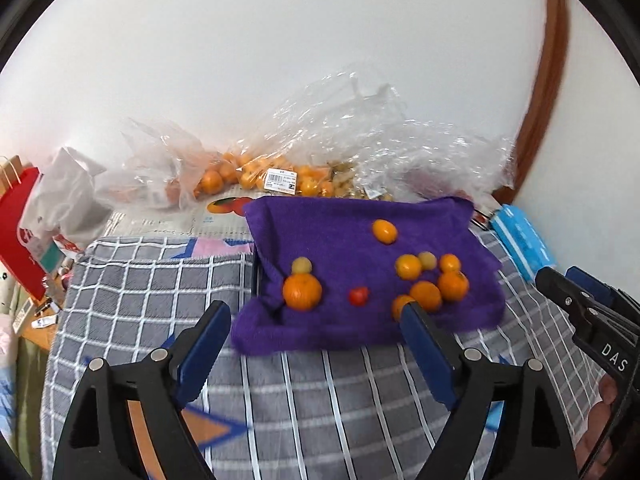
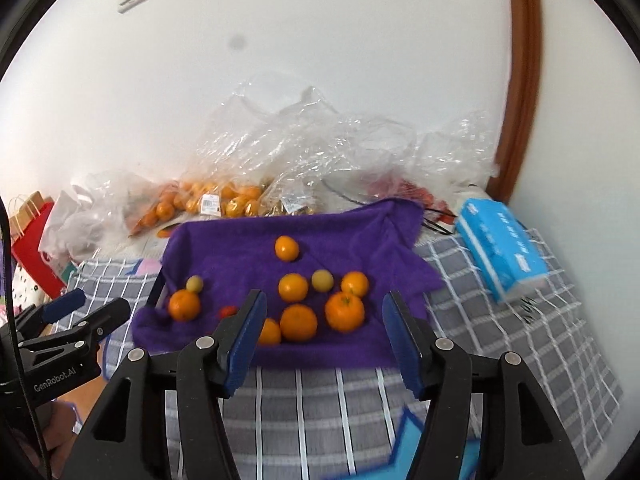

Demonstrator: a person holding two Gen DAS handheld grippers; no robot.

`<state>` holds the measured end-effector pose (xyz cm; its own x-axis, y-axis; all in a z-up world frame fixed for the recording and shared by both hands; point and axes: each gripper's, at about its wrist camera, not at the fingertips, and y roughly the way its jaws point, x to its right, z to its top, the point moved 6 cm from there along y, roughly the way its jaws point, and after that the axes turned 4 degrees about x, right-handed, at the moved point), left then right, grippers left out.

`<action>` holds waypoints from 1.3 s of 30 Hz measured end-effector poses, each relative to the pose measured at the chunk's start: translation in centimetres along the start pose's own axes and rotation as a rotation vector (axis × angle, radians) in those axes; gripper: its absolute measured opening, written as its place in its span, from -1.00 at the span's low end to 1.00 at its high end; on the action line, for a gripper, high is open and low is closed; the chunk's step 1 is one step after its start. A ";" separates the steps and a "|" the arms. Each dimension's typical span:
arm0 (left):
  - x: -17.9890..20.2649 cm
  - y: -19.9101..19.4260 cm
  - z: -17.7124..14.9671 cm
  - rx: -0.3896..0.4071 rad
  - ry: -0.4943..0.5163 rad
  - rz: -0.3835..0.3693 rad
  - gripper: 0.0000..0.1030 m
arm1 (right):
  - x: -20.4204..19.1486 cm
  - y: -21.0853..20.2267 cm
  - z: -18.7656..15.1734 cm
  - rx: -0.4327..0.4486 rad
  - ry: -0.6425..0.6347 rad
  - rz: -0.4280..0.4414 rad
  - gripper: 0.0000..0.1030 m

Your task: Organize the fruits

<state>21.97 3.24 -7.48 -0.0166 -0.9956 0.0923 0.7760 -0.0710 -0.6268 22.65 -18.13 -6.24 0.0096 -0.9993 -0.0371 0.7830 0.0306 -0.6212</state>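
A purple towel (image 1: 340, 240) (image 2: 352, 232) lies on the checked cloth with several loose fruits on it. Among them are a large orange (image 1: 302, 291) (image 2: 184, 305) at its left, a small red tomato (image 1: 359, 296) (image 2: 228, 312), yellow-green fruits (image 1: 301, 265) (image 2: 322, 280), and a cluster of oranges (image 1: 426, 295) (image 2: 344, 311) at the right. My left gripper (image 1: 316, 312) is open and empty, just short of the towel's near edge. My right gripper (image 2: 325, 300) is open and empty, with its fingertips over the towel's near edge.
Clear plastic bags of oranges (image 1: 240, 176) (image 2: 208, 200) and other fruit lie against the wall behind the towel. A blue tissue pack (image 2: 502, 250) (image 1: 522, 240) lies at the right. A red paper bag (image 1: 18, 232) stands at the left. The checked cloth (image 1: 152, 288) covers the surface.
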 end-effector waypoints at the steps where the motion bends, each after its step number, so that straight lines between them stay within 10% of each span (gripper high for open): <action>1: 0.3 -0.7 -0.3 0.010 0.003 0.005 0.68 | 0.1 -1.0 -0.4 0.003 0.002 -0.006 0.17; 17: 2.4 -10.4 -7.1 0.111 -0.002 0.026 0.97 | 3.0 -11.8 -6.5 0.099 0.057 -0.020 0.92; 39: 3.7 -13.2 -8.8 0.130 0.000 0.027 0.98 | 4.0 -15.6 -9.1 0.129 0.035 -0.055 0.93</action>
<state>6.09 -0.05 -5.70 0.0053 -0.9970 0.0774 0.8511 -0.0361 -0.5237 4.78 -22.42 -3.85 -0.0557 -0.9979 -0.0344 0.8551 -0.0299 -0.5175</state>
